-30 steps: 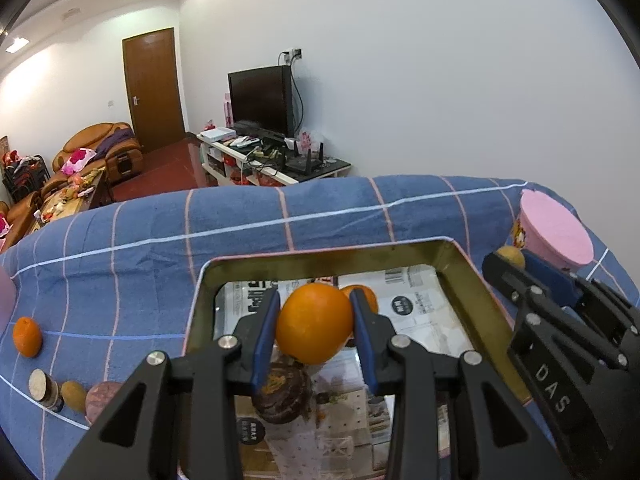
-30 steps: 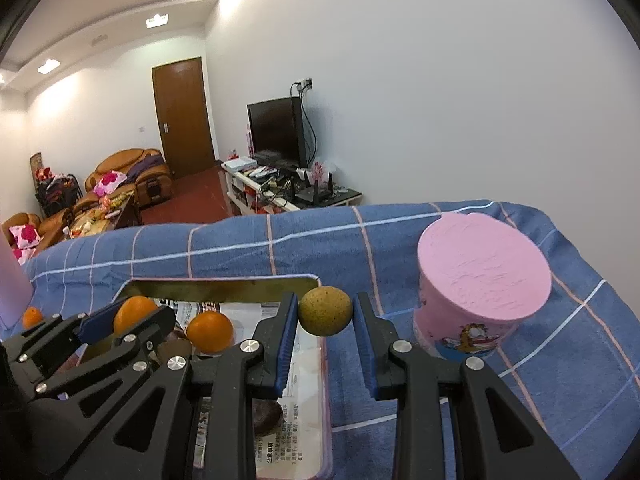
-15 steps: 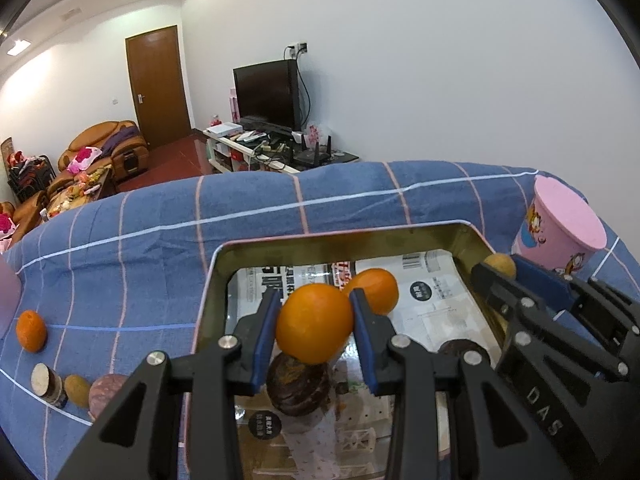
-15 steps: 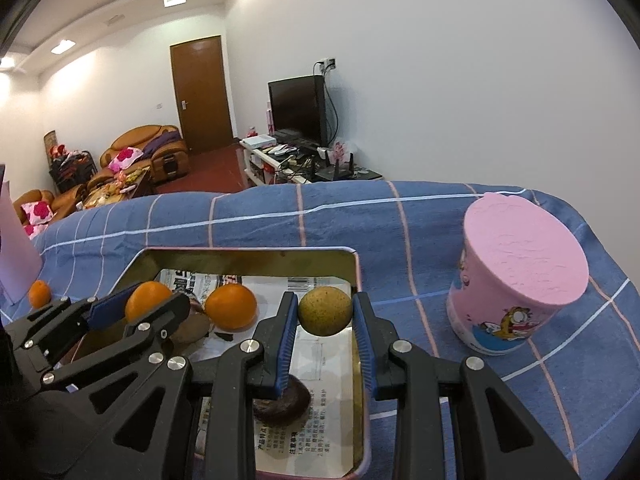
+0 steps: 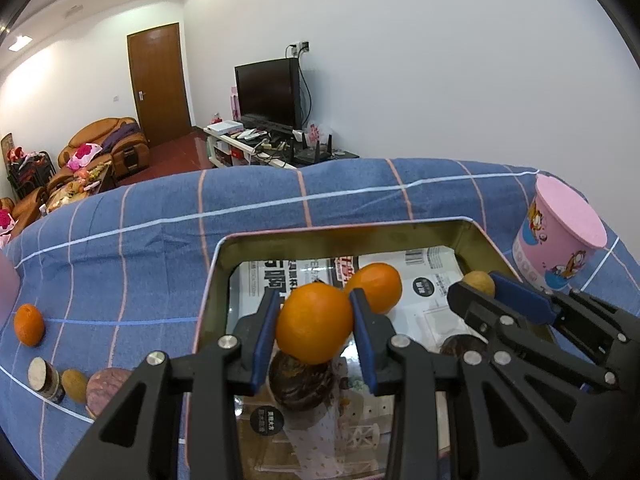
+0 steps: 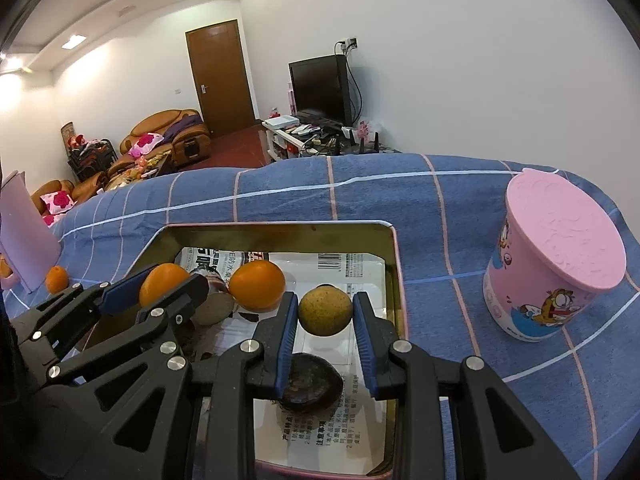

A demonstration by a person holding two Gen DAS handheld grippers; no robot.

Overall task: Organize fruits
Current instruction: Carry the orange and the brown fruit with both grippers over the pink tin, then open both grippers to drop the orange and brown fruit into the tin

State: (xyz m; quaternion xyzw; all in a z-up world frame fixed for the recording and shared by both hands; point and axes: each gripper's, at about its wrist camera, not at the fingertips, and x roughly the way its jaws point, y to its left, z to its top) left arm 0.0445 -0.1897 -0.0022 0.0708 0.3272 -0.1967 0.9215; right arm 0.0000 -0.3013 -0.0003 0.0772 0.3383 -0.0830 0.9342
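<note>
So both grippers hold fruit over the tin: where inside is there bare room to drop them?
The tin's far right corner, by the barcode on the paper lining, is bare. The left side is crowded with the loose orange and dark fruits; blue cloth beside the pink cup is free too.

A dark round wrinkled fruit (image 5: 302, 384) sits half hidden behind the clamped orange at 6 o'clock; a blurred pink shape (image 5: 8, 284) is cropped at 9 o'clock.

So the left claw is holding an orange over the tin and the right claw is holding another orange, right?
Not quite. The left claw does hold an orange over the tin, but the right claw holds a small yellow-green fruit, as the right wrist view shows.
</note>
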